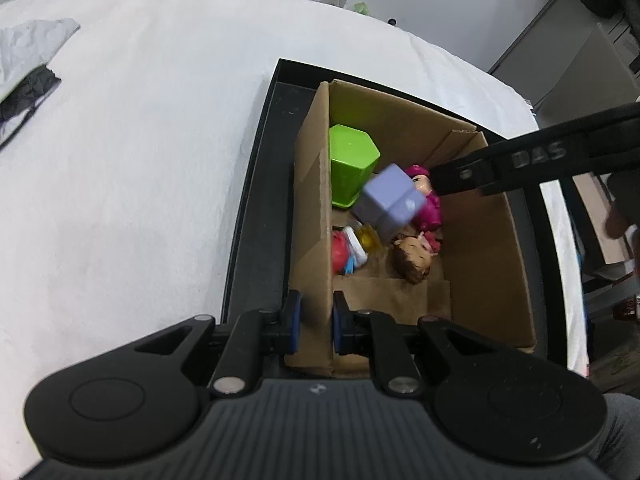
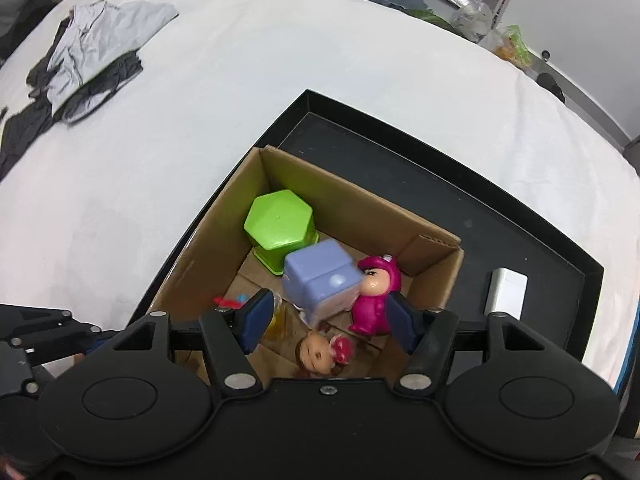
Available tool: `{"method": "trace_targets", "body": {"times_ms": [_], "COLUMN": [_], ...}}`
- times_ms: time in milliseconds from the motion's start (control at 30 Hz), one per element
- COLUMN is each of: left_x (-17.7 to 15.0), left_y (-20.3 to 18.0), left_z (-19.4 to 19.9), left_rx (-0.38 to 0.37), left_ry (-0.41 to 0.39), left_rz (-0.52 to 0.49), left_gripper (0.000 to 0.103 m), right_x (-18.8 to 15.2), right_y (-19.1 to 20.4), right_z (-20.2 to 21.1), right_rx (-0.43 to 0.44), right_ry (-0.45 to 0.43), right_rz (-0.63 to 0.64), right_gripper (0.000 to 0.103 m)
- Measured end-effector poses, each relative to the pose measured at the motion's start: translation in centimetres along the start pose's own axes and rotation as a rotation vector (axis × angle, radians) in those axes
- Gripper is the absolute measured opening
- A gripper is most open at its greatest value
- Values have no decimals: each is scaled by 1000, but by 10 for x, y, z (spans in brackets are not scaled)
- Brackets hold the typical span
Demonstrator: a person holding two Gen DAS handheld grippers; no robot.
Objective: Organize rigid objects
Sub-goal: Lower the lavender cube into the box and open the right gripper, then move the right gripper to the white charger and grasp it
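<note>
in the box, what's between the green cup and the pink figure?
The lilac block sits between the green cup and the pink figure, blurred, inside the cardboard box. The right wrist view shows it best.

- The left gripper [image 1: 313, 322] has its fingers [image 1: 291, 320] closed on the near-left wall of the cardboard box [image 1: 486, 264].
- The box sits in a black tray [image 1: 256, 196] on a white-covered bed [image 1: 140, 160].
- Inside the box, a green hexagonal cup [image 1: 350, 162] lies at the far-left corner.
- A blurred lavender block [image 1: 390, 200] shows above the box floor, just beside a pink figurine [image 1: 428, 204].
- A brown-haired doll head [image 1: 412, 258] and a red toy [image 1: 346, 252] lie nearer.
- The right gripper [image 1: 520, 164] reaches over the box's right wall.
</note>
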State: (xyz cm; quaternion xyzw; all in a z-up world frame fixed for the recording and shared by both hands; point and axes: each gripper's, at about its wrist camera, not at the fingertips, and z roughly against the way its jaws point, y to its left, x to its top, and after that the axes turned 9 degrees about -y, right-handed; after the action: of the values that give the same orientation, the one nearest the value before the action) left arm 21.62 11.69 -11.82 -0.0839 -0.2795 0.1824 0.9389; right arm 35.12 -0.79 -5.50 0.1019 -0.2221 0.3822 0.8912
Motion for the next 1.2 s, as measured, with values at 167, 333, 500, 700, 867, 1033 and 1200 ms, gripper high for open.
{"method": "trace_targets", "body": {"times_ms": [167,333,500,700,867,1033,1200], "left_x": [-1,-1,0,0,0,1,2], "left_y": [-1,3,5,0,-1,-4,-3], "left_z": [1,1,0,0,0,0,1], "left_rx": [3,-2,1,9,20,29,36], "left_ry": [-3,1,12,10,9,1,-12], "left_rz": [1,22,40,27,26,31,45], "left_gripper": [14,14,14,14,14,14,14], "right_x": [3,8,8,0,-5,-11,-17], "right_y": [-17,-38,-65,-94,-115,-134,-146], "right_z": [20,38,46,38,25,2,-22], "right_rx": [2,2,-10,-25,-30,-34,-26], "right_ry": [-21,-46,-58,-43,-39,-14,12], "right_rz": [-30,-39,-61,-90,-107,-129,-138], "right_gripper": [67,72,74,74,74,74,72]}}
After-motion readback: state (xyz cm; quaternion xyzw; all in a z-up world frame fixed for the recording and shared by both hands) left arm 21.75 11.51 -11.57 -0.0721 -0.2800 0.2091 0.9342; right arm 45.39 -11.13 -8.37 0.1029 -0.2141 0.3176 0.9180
